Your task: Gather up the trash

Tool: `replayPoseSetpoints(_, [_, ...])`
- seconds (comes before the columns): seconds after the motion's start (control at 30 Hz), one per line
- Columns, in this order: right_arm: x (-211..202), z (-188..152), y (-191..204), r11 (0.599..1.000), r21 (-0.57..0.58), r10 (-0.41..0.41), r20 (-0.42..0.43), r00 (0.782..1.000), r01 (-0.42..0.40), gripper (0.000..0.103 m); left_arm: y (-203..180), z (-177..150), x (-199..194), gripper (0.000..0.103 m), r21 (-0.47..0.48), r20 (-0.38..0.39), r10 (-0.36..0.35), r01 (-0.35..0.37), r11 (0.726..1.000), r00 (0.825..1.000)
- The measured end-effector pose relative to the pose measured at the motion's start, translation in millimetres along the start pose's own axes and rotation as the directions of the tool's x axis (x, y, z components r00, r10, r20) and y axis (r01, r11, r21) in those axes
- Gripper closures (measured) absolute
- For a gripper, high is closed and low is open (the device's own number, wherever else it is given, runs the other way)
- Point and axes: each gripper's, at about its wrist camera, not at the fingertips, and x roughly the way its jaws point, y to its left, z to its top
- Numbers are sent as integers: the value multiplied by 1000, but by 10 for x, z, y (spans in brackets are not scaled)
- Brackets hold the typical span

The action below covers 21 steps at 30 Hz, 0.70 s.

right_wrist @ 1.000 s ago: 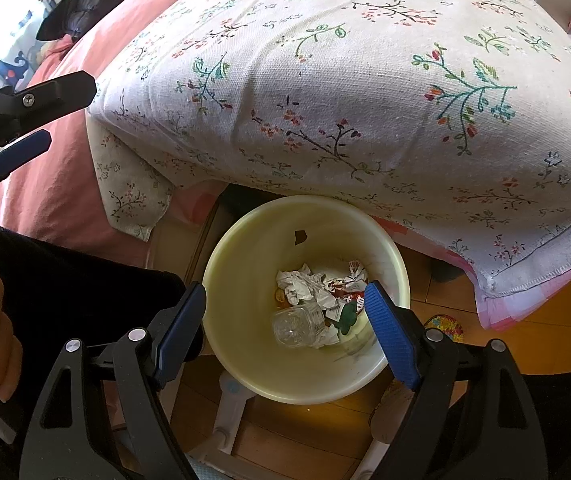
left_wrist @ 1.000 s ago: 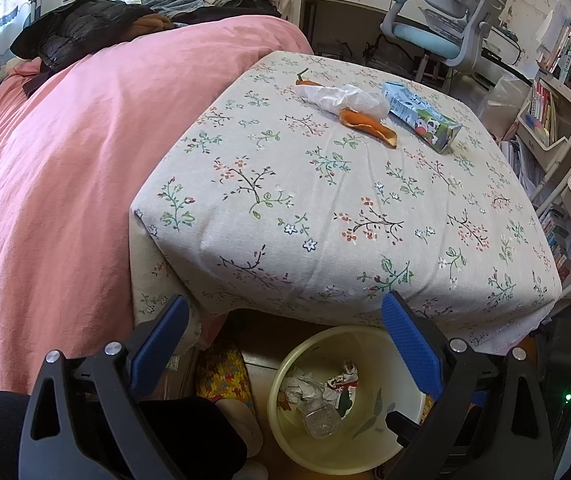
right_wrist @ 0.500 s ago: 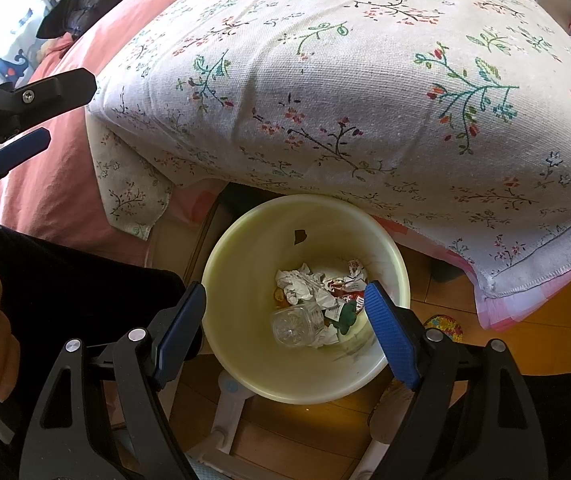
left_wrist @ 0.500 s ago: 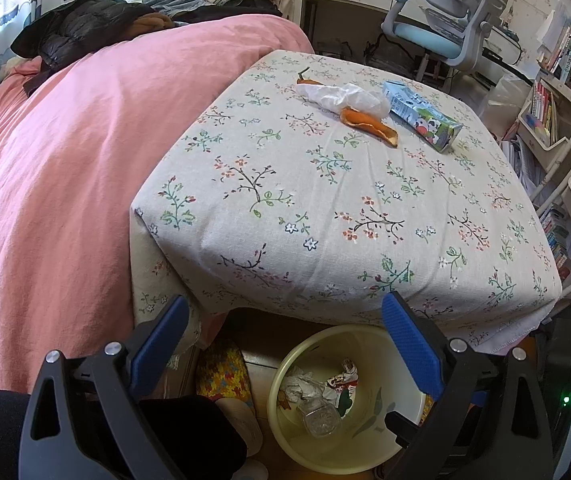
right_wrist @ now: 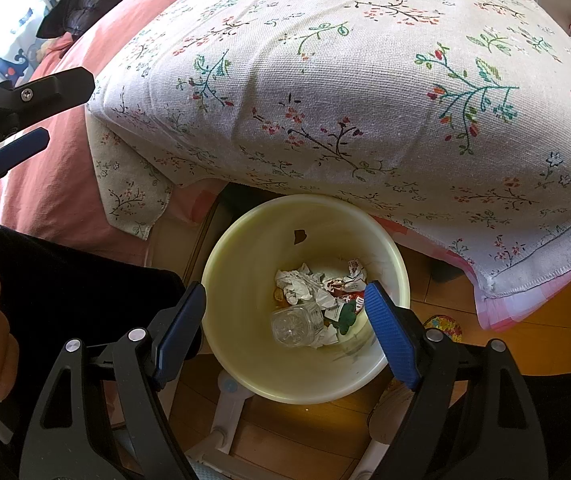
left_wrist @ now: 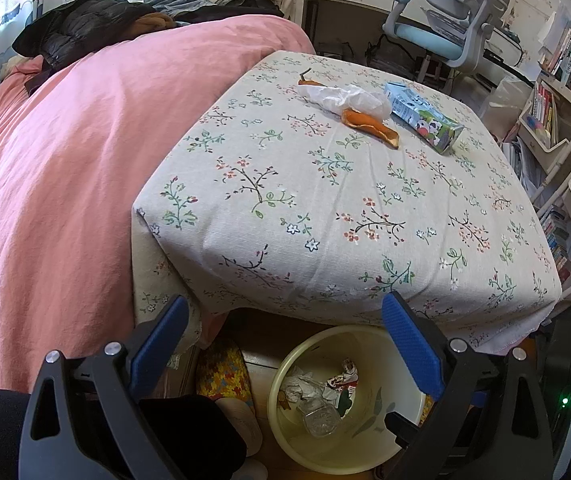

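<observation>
Nothing has moved: both grippers hang open and empty above the bin (right_wrist: 305, 384).
Orange peel (left_wrist: 369, 126), tissue (left_wrist: 349, 98) and carton (left_wrist: 425, 122) still wait near the table's far edge; left gripper (left_wrist: 281, 348), right gripper (right_wrist: 285, 332).

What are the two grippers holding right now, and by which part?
Nothing. The left gripper and right gripper both have open jaws with nothing between them, above the trash bin.

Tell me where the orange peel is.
In the left wrist view, the orange peel lies on the floral tablecloth's far side, against the crumpled tissue, near the carton.
</observation>
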Motion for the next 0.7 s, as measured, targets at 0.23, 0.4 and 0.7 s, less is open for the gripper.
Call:
replayPoseSetpoints(0.23, [-2,-6,-5,1000,-1,-1,0,1000,1,25,2,0,1,10,0,-1,0,0,1000,1000])
replayPoseSetpoints(0.4, [4,-1,1,1000,-1,-1,0,1000,1,25,3,2,0,10,0,-1,-1,1,1000,1000])
replayPoseSetpoints(0.7, [3,-3,7,1000,-1,-2,0,1000,2,25,4,3,1,10,1,-1,-1,1,1000,1000])
